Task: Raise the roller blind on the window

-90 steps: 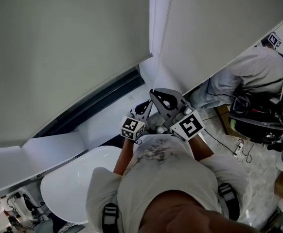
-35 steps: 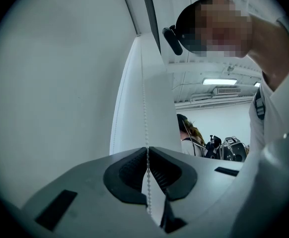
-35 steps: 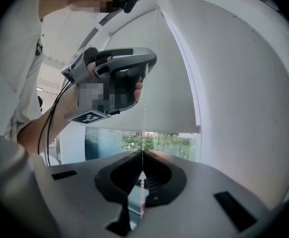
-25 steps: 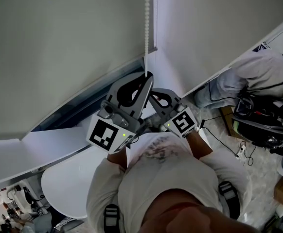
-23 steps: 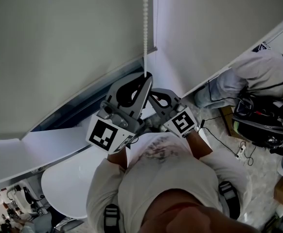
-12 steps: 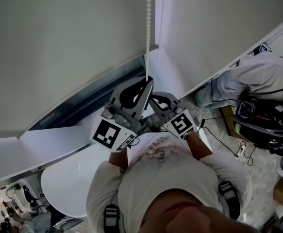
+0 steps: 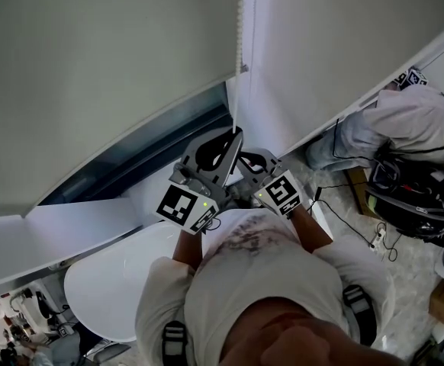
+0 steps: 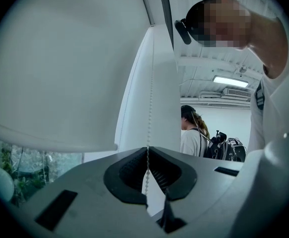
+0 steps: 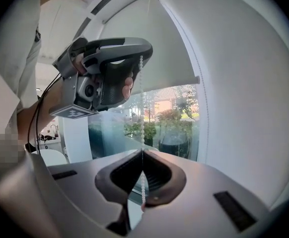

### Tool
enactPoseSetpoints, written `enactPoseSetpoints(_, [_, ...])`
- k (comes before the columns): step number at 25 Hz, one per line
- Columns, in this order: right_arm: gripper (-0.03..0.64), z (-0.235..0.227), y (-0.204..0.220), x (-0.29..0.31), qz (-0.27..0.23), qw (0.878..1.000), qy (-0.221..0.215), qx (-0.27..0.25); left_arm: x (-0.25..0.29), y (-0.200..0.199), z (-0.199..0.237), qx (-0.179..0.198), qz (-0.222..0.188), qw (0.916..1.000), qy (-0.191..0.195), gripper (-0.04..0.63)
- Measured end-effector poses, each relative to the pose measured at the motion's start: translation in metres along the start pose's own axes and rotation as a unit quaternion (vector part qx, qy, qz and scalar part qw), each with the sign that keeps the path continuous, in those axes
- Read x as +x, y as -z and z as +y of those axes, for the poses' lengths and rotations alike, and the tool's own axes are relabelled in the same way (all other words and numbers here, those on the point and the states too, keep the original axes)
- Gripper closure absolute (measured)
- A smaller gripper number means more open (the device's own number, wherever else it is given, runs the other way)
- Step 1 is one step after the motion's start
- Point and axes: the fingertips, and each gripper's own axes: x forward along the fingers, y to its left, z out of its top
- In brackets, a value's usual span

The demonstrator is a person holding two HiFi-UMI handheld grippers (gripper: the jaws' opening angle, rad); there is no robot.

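A grey roller blind (image 7: 107,75) covers most of the window; a strip of dark glass (image 7: 153,155) shows under its bottom edge. The white bead chain (image 7: 239,52) hangs beside the blind's right edge. My left gripper (image 7: 235,133) is shut on the chain, with my right gripper (image 7: 243,157) shut on it just below. In the left gripper view the chain (image 8: 149,108) runs up taut from the shut jaws (image 8: 147,148). The right gripper view shows the chain (image 9: 142,108) pinched at the jaws (image 9: 142,151) and the left gripper (image 9: 142,53) gripping it higher up.
A second blind (image 7: 336,44) hangs to the right of the chain. The white sill (image 7: 92,227) and a round white table (image 7: 107,280) lie below left. Another person (image 7: 390,128) bends over at the right, by dark bags (image 7: 413,197) and cables on the floor.
Both grippers have come down together with the chain held in them. The blind's bottom edge sits higher, and the strip of glass under it is wider.
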Motion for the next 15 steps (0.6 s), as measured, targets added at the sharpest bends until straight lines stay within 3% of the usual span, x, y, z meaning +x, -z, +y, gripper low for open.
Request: enactPoseSetpoints(15, [0.555,0.008,0.066,0.001,0.078,0.997,-0.003,0.027,-0.008,0.066,-0.002,-0.054,0.051,0.9972,-0.005,0.581])
